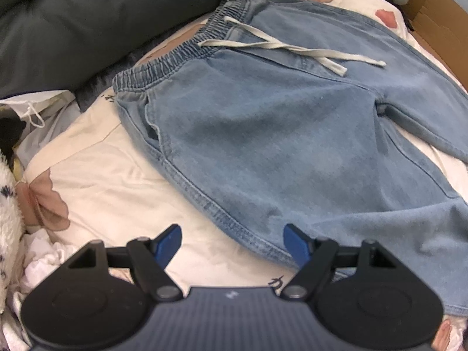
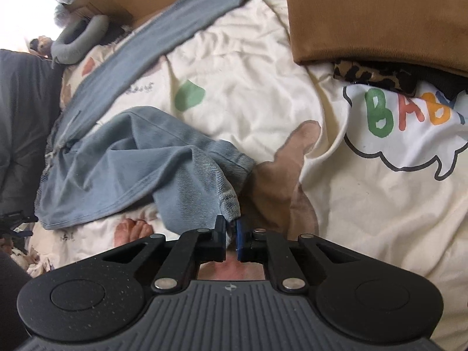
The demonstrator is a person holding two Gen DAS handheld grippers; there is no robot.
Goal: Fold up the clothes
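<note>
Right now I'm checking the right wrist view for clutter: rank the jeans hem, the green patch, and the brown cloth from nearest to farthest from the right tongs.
1. Jeans hem: pinched in the right tongs, bottom centre.
2. Green patch: on the sheet, up and left.
3. Brown cloth: top right corner.

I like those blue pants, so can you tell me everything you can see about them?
The jeans are light blue denim, soft and washed-looking, spread front-up on a cream printed bedspread. They have a gathered elastic waistband, a loose off-white drawstring, a side pocket and stitched seams. One leg lies straight; the other is bunched and lifted at its cuff, pinched by the right gripper. The left gripper hovers open by the outer seam.
</note>
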